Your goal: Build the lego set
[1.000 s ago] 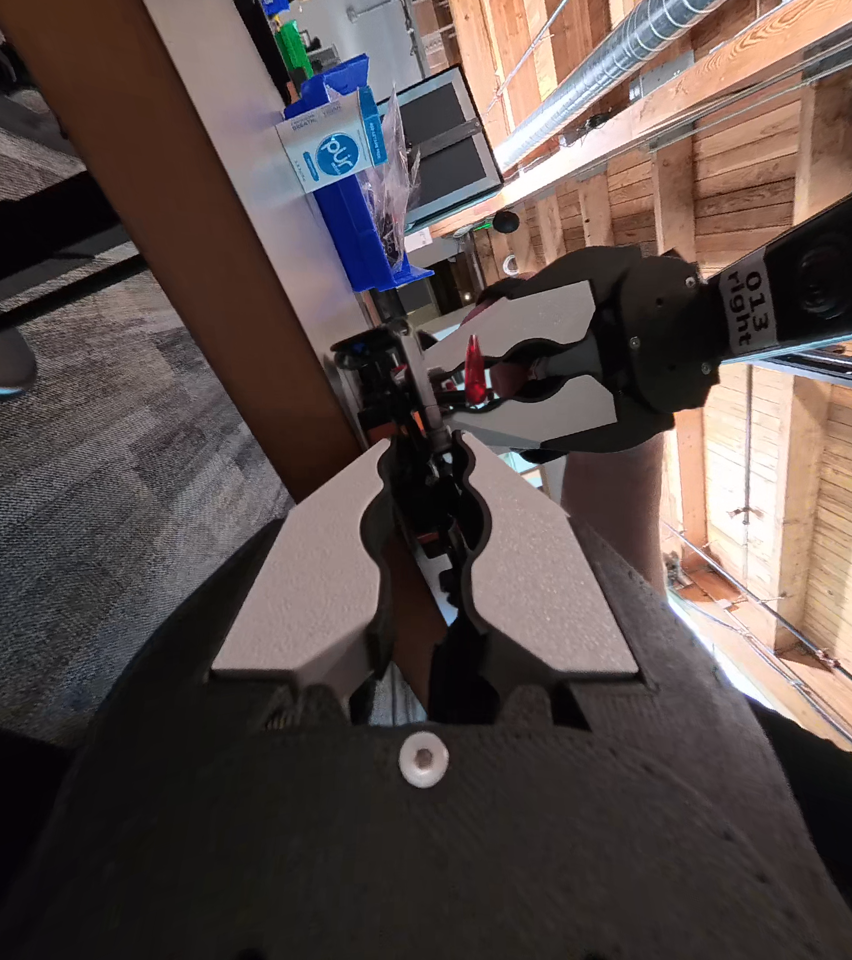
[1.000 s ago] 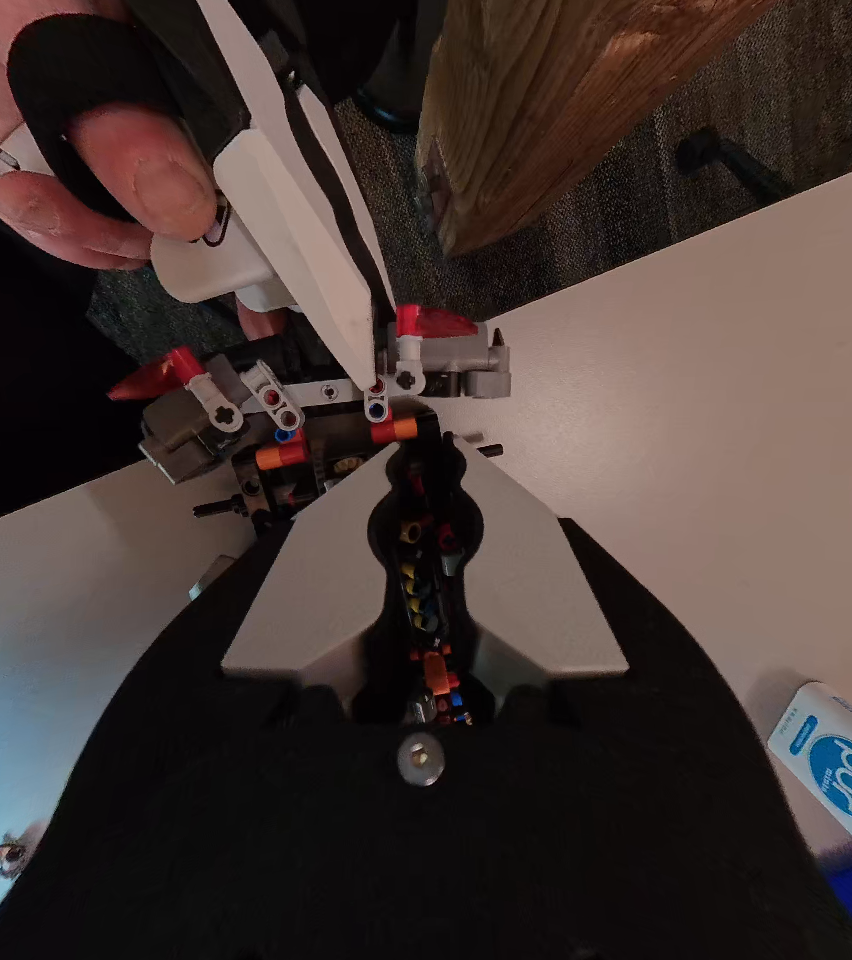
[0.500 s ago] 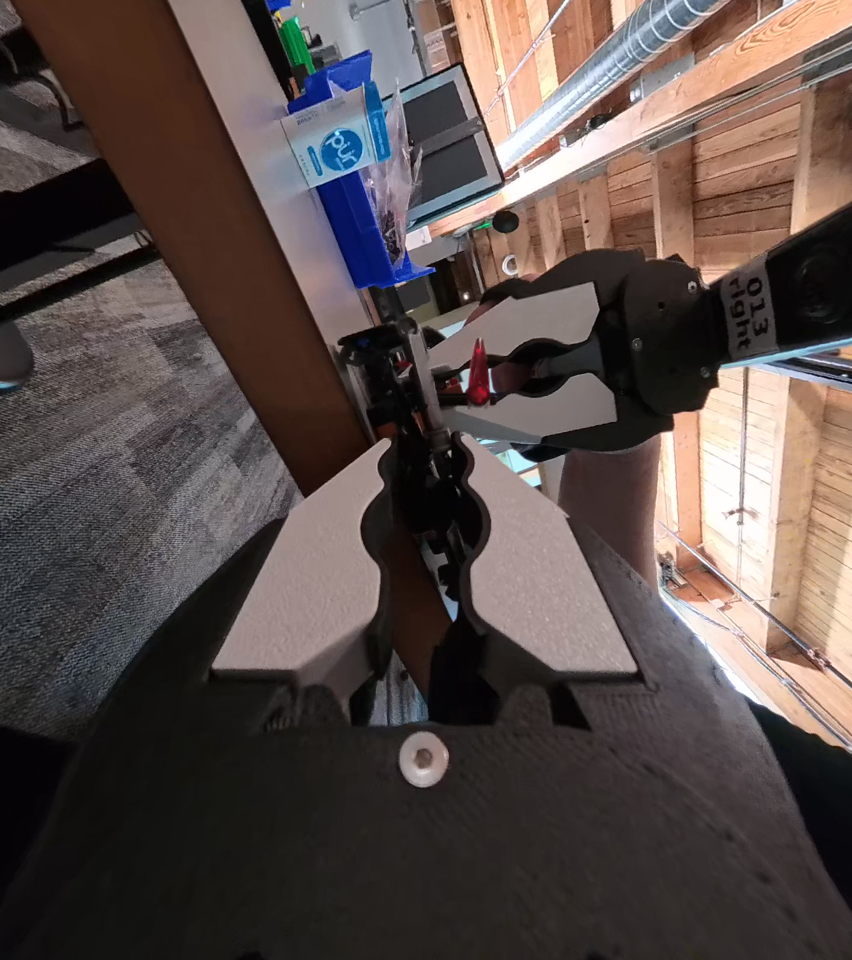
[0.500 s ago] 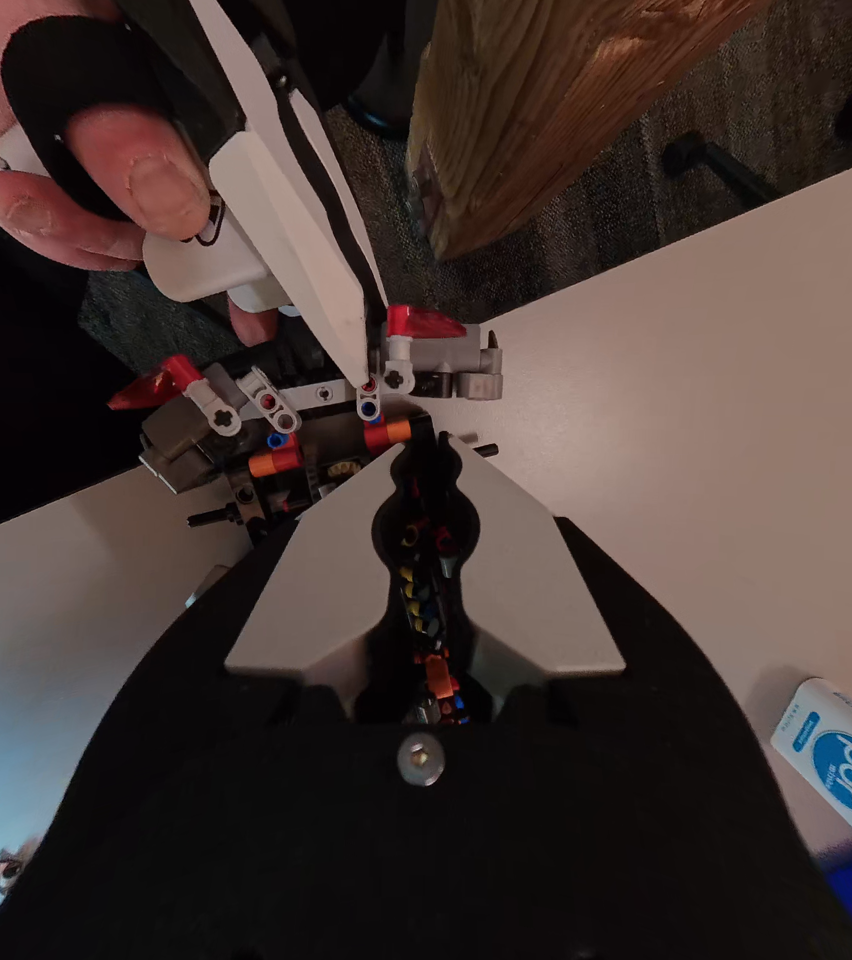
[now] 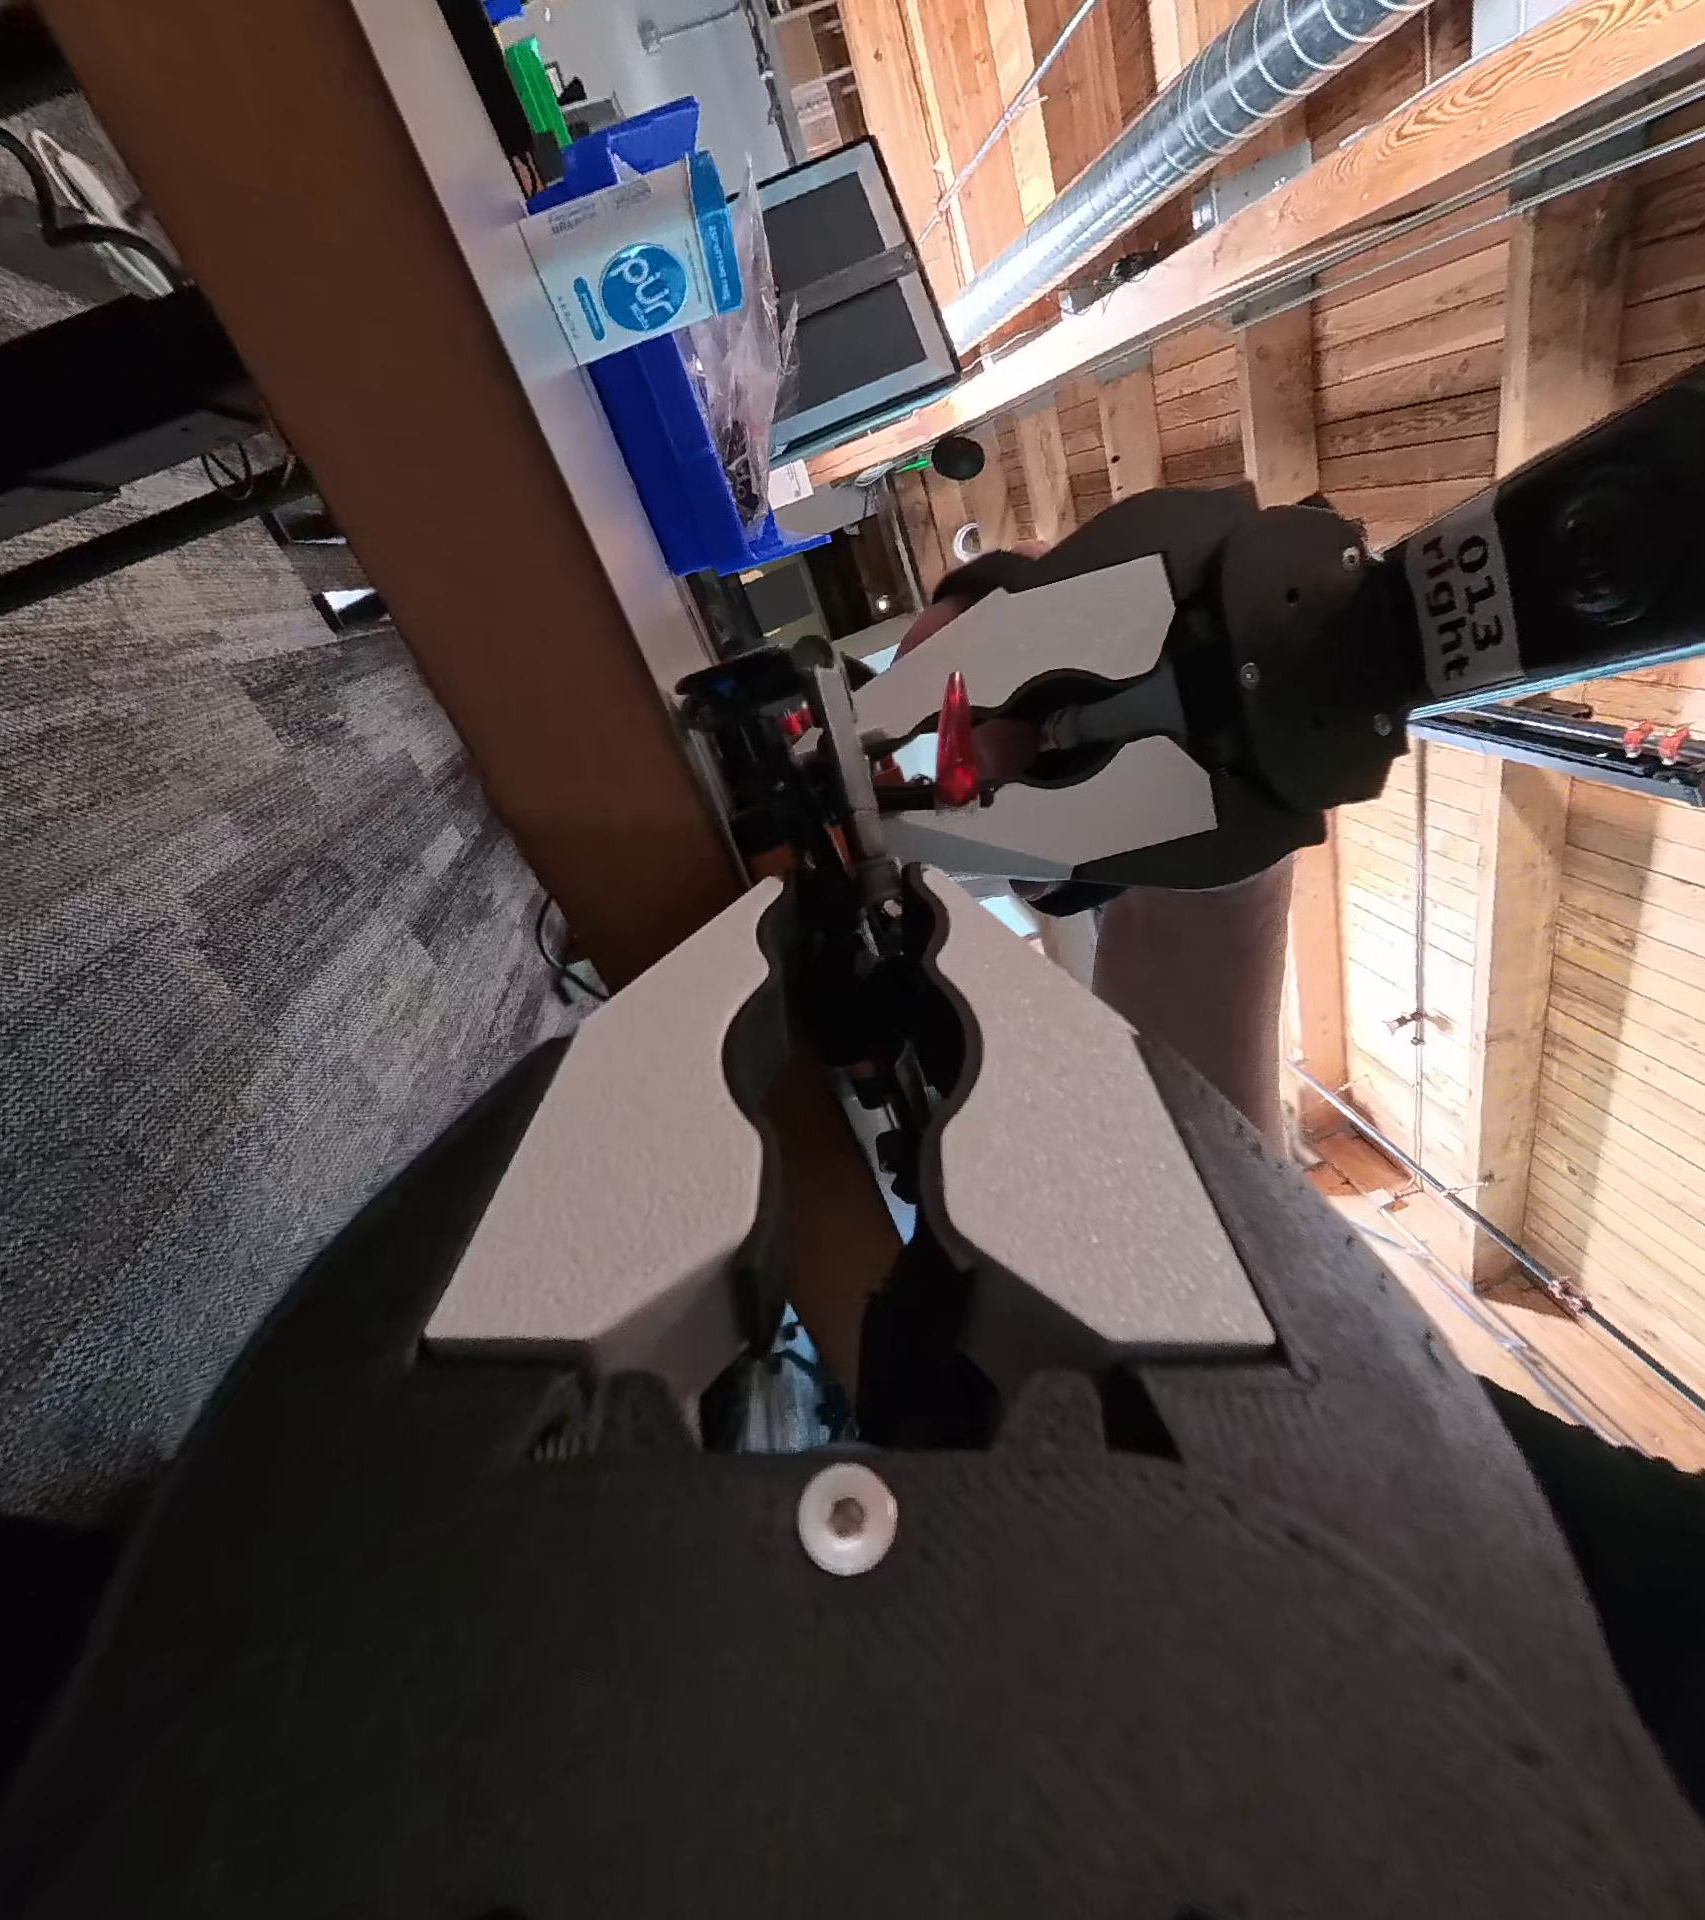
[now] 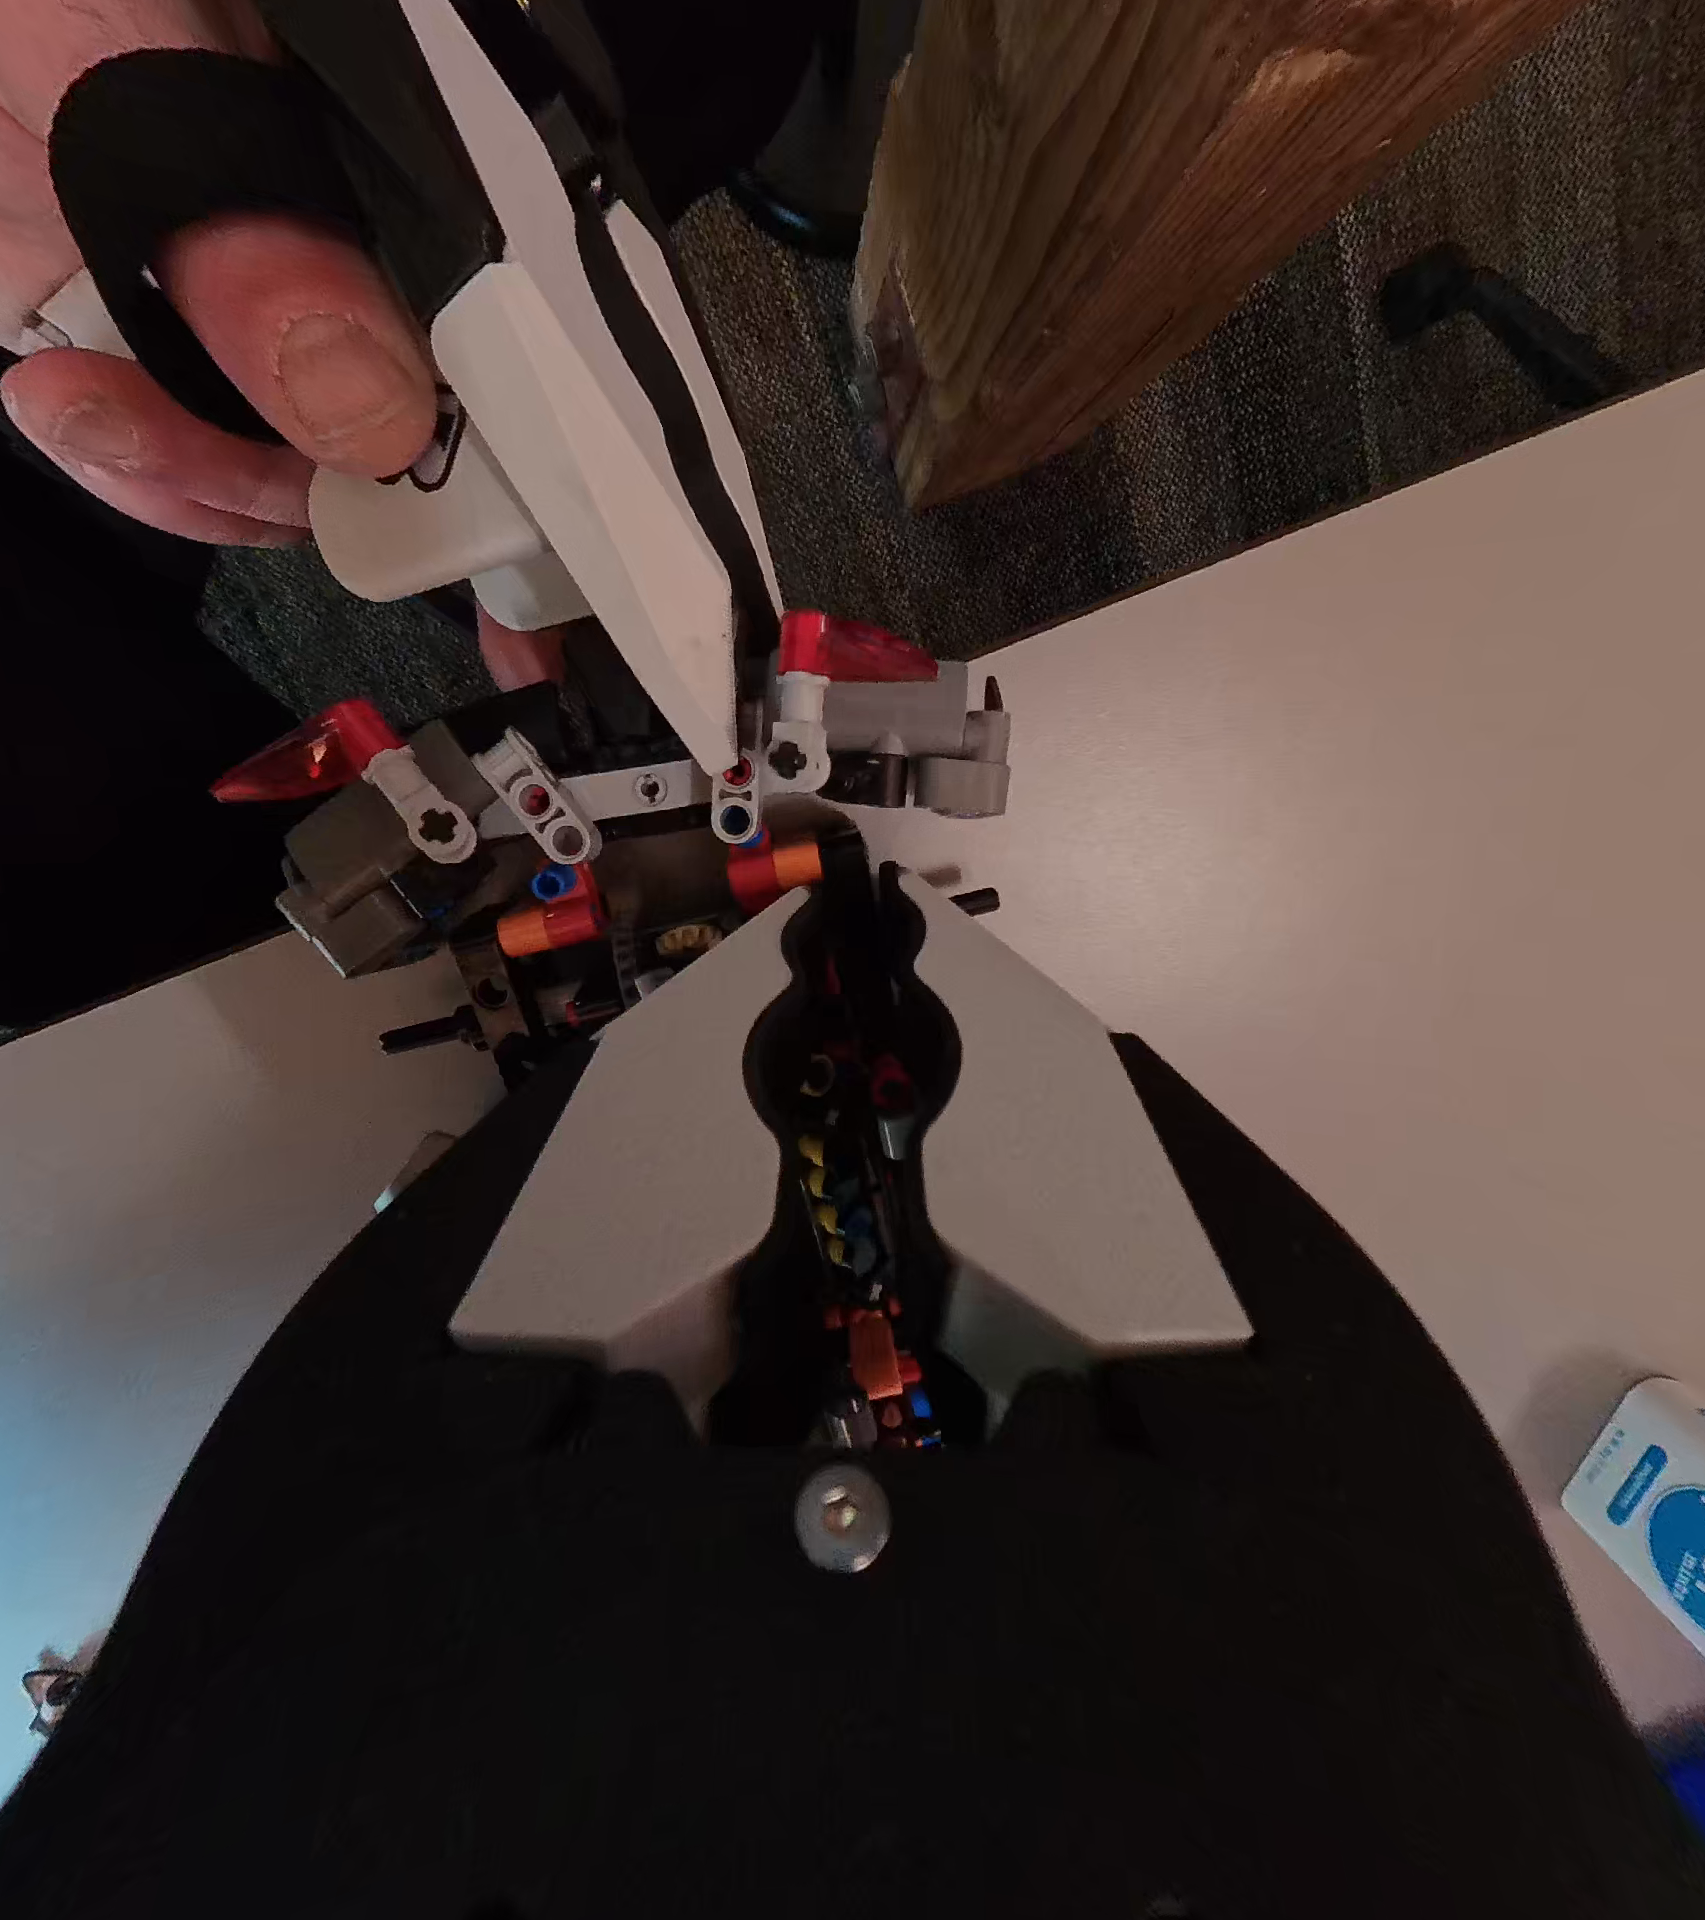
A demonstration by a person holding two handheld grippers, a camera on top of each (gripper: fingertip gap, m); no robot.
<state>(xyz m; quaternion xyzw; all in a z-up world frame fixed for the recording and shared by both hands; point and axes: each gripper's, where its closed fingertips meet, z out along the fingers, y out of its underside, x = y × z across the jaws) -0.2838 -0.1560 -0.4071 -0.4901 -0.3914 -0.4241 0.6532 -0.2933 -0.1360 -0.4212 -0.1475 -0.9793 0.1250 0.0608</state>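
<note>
A half-built lego model [image 6: 650, 790] of grey, black, red and orange technic parts sits at the edge of the white table [image 6: 1347, 779]. It has two clear red pieces [image 6: 853, 649] on top. My right gripper [image 6: 853, 883] is shut on the model's near black side. My left gripper [image 6: 734, 748] comes in from above left, held by a hand [image 6: 204, 343], and is shut on the grey beam. In the left wrist view my left gripper [image 5: 848, 883] grips the model [image 5: 806, 748] and the right gripper [image 5: 879, 774] holds it from the right.
A white and blue box [image 6: 1700, 1538] lies on the table at the lower right, next to a blue bin [image 5: 671, 416]. A wooden post [image 6: 1087, 260] stands past the table edge. A small loose part [image 6: 48, 1694] lies at the far left. My left and right fingertips are right by each other.
Both grippers stay shut on the model. The views have shifted only slightly.
</note>
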